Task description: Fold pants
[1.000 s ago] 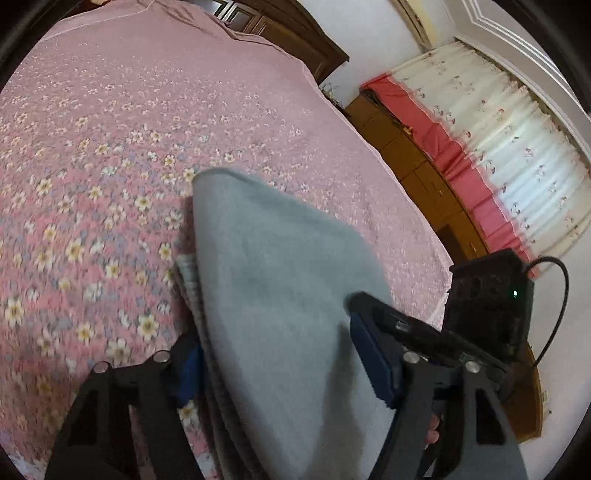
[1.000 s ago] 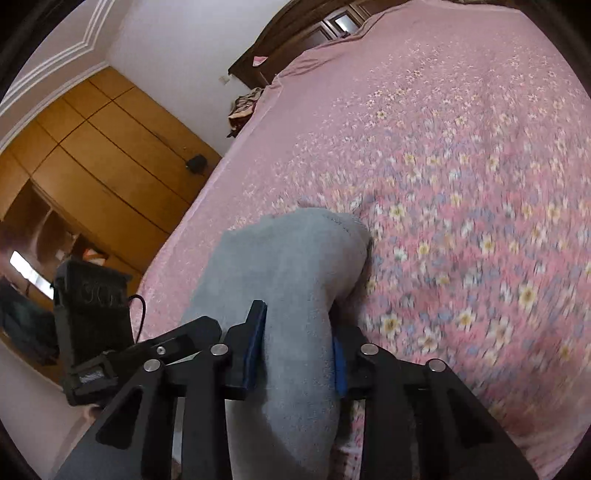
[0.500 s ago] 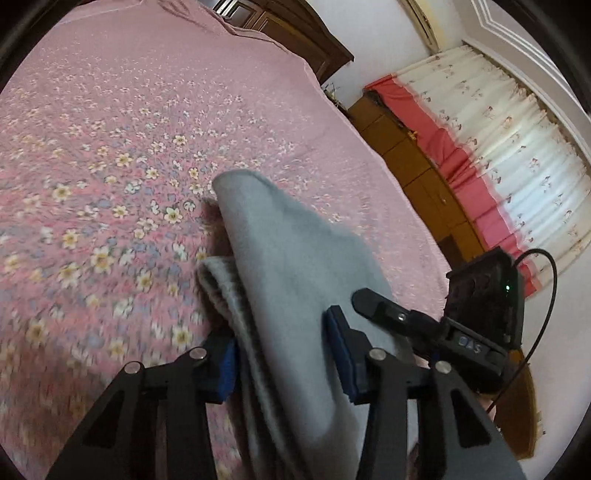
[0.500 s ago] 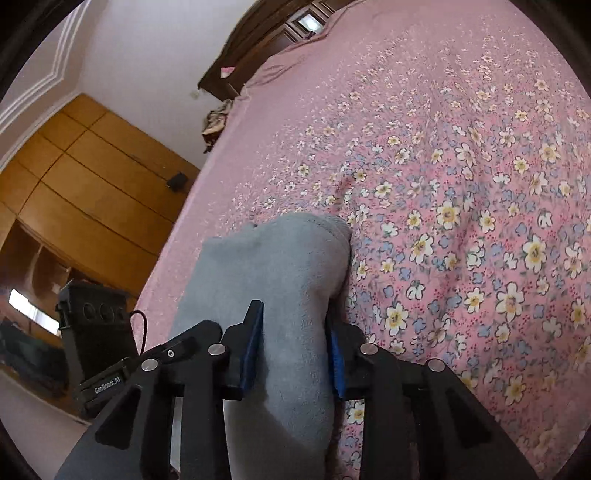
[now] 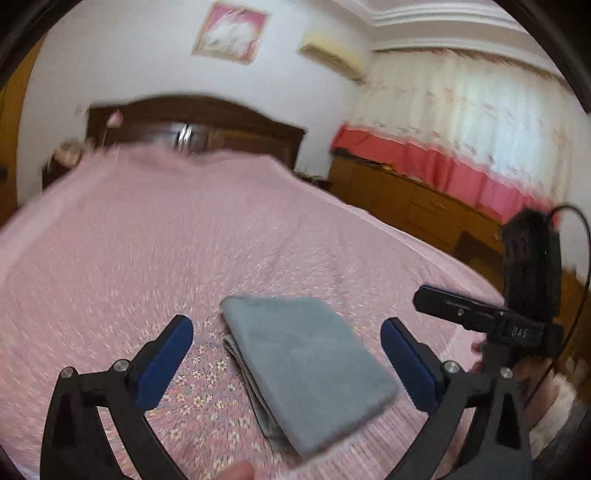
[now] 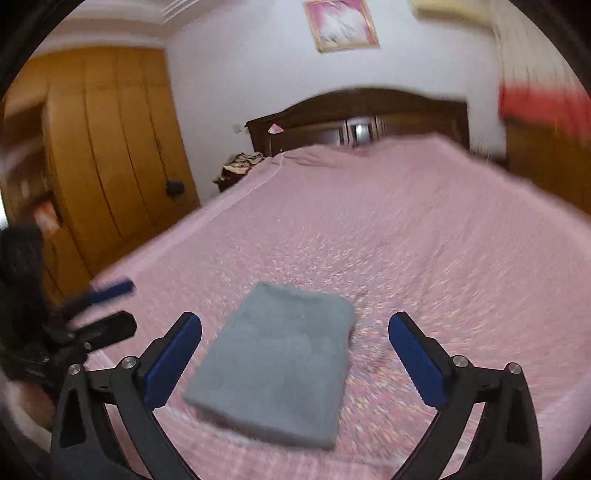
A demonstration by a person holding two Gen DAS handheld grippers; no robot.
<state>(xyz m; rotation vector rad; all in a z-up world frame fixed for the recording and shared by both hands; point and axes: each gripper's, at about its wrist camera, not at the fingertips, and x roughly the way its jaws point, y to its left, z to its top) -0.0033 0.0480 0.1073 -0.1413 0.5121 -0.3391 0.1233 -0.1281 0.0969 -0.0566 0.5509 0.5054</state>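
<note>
Item: pants (image 5: 306, 365), grey, folded into a compact rectangle with stacked layer edges showing along one side. They lie flat on my bedspread (image 5: 147, 258), pink with small flowers, near the bed's close edge.

Left gripper (image 5: 288, 365): I have it released, jaws spread wide, blue pads (image 5: 166, 362) well apart on either side of the pants. Neither pad touches the cloth. The pants sit just ahead of and below the fingertips, centred between them.

Right gripper (image 6: 295, 365): also released, jaws wide, blue pads (image 6: 413, 362) clear of the cloth. The pants (image 6: 277, 365) lie between and just beyond the fingertips, with one short edge pointing away from me.

Cross-views: from the left wrist I see the right gripper (image 5: 480, 317) off to the right, beside the pants, its black housing and cable behind it. From the right wrist I see the left gripper (image 6: 103, 306) off to the left, blurred, at the bed's edge.

Surroundings ahead of both grippers: dark wooden headboard (image 6: 362, 114) at the far end of the bed; framed picture (image 6: 341, 24) on the white wall above it; wooden wardrobe (image 6: 103, 147) to the left; curtains (image 5: 461, 122), white over red, to the right, above a low wooden cabinet (image 5: 406, 206); an air conditioner (image 5: 332, 55) high on the wall.

Both views are motion-blurred; fine detail of the bedspread is unclear.
</note>
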